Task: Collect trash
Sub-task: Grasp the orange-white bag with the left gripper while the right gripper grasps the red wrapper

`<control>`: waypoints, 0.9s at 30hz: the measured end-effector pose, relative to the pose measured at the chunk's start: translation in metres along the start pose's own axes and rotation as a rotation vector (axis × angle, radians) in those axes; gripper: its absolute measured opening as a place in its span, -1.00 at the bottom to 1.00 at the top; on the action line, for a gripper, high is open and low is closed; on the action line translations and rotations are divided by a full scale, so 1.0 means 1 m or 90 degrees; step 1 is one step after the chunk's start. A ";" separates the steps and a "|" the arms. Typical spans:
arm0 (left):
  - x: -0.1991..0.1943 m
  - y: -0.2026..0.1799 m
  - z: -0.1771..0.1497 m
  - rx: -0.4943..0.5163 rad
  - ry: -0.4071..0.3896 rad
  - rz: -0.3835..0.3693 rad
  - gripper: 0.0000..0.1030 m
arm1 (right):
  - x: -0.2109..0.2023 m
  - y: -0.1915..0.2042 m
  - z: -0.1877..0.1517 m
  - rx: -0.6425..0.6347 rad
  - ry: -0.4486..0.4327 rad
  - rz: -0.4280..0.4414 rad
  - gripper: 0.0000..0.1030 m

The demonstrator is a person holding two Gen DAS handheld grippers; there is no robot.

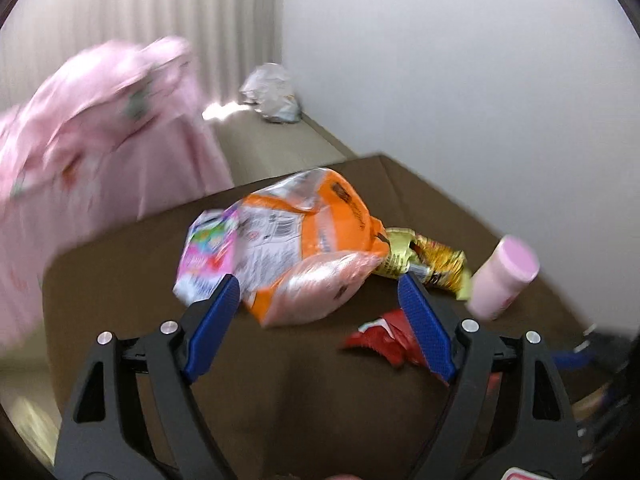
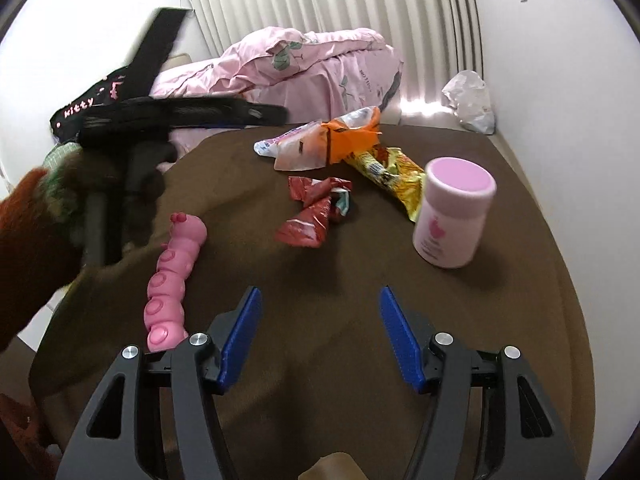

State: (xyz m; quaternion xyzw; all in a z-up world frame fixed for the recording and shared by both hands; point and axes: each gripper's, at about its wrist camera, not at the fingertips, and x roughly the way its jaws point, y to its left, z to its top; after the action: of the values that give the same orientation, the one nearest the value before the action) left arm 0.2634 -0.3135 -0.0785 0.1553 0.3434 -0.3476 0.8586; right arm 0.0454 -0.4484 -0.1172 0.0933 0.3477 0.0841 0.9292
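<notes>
Collection not yet under way, as far as the views show: every piece of litter lies loose on the brown blanket (image 2: pixel 400 360) and none is in either tool.

Left gripper (image 1: pixel 318 292): jaws spread, nothing between the pads. The orange-and-clear snack bag (image 1: pixel 304 240) lies just ahead of the gap, its near end level with the fingertips. The crumpled red wrapper (image 1: pixel 384 340) sits behind the right-hand finger; the yellow wrapper (image 1: pixel 428 260) lies just beyond that finger's tip.

Right gripper (image 2: pixel 320 300): jaws spread and empty, over bare blanket. The red wrapper (image 2: pixel 316 212) lies ahead of the gap; the orange bag (image 2: pixel 320 144) and yellow wrapper (image 2: pixel 392 176) lie farther ahead.

Likely not litter: the pink bottle (image 2: pixel 456 212), ahead and right of the right-hand jaws, and the pink caterpillar toy (image 2: pixel 172 276) beside their left finger.

No bin visible. A crumpled white bag (image 2: pixel 468 100) lies far ahead at the wall; its purpose cannot be told.

Outstanding: at least three wrappers.
</notes>
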 end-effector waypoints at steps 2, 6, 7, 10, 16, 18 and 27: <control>0.023 -0.012 0.002 0.064 0.045 0.026 0.35 | -0.006 -0.006 -0.001 0.013 -0.013 0.004 0.13; 0.042 -0.013 -0.003 0.097 0.088 0.043 -0.10 | -0.008 -0.017 -0.002 0.044 -0.020 0.017 0.13; 0.036 -0.011 -0.006 0.089 0.080 0.032 -0.18 | -0.009 -0.018 -0.002 0.049 -0.021 0.019 0.13; 0.010 -0.005 -0.013 0.073 0.059 0.022 -0.21 | -0.007 -0.019 -0.001 0.054 -0.017 0.026 0.13; -0.064 0.012 -0.043 0.014 0.026 0.015 -0.21 | -0.003 -0.019 -0.001 0.066 -0.010 0.031 0.13; -0.081 0.024 -0.059 -0.025 0.029 -0.004 -0.21 | 0.000 -0.019 -0.001 0.080 -0.002 0.035 0.13; -0.118 0.053 -0.103 -0.131 0.019 0.011 -0.21 | 0.015 0.013 0.033 -0.018 0.028 -0.011 0.15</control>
State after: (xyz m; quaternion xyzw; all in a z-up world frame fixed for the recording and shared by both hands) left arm 0.1899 -0.1662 -0.0684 0.0742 0.3891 -0.3007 0.8676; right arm 0.0767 -0.4367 -0.0992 0.0754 0.3675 0.0827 0.9232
